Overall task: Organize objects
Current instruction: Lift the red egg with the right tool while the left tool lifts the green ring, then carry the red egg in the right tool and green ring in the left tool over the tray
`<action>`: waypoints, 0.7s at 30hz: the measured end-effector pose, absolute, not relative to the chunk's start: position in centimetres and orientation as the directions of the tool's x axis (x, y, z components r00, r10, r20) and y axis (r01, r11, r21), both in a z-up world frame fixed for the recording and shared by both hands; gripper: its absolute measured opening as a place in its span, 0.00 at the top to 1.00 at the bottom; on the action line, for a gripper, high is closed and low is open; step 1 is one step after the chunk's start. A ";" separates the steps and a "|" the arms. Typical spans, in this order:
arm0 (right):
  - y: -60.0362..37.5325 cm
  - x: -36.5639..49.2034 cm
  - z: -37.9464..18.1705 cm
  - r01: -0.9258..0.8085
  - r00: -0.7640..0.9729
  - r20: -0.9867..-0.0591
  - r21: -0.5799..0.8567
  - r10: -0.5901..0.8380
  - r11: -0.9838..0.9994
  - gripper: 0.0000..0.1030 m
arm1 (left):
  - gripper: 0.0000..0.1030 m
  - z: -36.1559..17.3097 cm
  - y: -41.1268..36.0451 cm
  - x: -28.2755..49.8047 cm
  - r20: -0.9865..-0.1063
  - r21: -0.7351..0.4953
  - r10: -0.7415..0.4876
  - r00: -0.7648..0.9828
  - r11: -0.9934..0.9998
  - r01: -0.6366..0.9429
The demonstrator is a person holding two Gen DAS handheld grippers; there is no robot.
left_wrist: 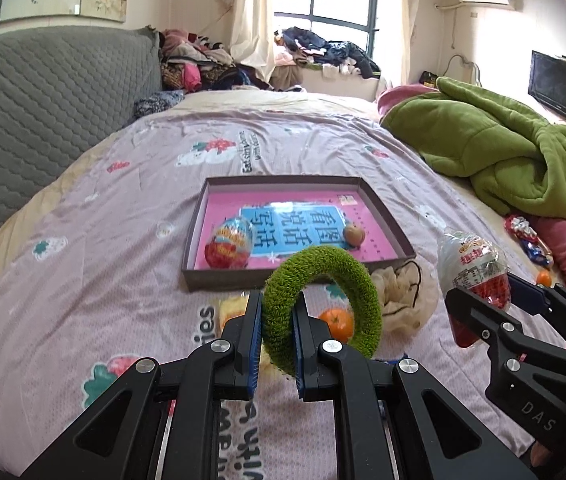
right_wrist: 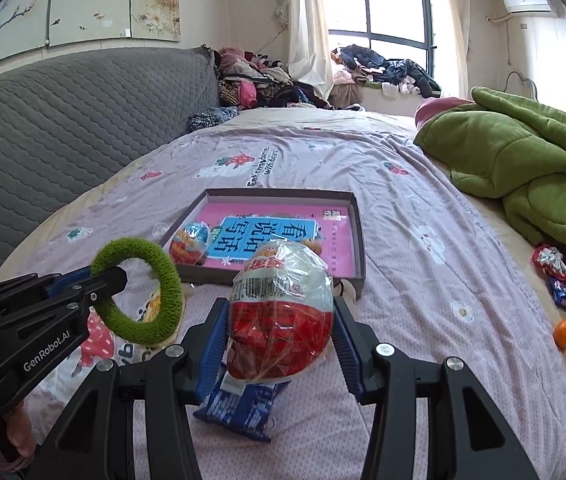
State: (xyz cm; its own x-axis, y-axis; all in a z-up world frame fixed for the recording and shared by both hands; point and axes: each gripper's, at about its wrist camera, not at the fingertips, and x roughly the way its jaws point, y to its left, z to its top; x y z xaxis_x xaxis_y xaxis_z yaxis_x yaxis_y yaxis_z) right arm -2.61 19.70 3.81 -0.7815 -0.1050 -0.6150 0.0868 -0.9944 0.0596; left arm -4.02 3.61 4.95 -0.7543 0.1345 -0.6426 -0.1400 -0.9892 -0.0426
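The left gripper (left_wrist: 277, 320) is clamped on a fuzzy green ring (left_wrist: 323, 300), held above the bedspread (left_wrist: 83, 240) before the shallow box (left_wrist: 195, 240). The right gripper (right_wrist: 281, 320) pinches a red-and-white wrapped egg (right_wrist: 281, 316), which partly hides a blue packet (right_wrist: 239, 408) beneath it.

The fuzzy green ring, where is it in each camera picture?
Left wrist: the green ring sits low in the middle, pinched by the left gripper.
Right wrist: the ring is at the left.
Shared landmark: the grey tray just beyond it.
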 end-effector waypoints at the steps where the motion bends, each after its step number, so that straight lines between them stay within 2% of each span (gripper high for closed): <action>1: 19.7 -2.9 3.9 0.085 -0.782 -0.614 0.057 -0.102 -0.995 0.52 | 0.87 5.0 3.7 -4.3 -0.641 -0.040 0.133 -0.756 -0.989 -0.139; 21: 20.4 -6.1 4.5 0.074 -0.796 -0.599 0.045 -0.087 -0.996 0.52 | 0.87 5.6 3.5 -8.2 -0.618 -0.034 0.106 -0.779 -0.994 -0.108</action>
State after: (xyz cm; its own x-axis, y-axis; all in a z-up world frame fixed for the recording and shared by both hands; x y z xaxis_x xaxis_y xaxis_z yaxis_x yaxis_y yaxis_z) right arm -6.06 20.35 4.55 -0.7963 -0.0865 -0.5987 0.0744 -0.9962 0.0449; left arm -8.18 3.50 5.61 -0.7786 0.1060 -0.6185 -0.1080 -0.9936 -0.0343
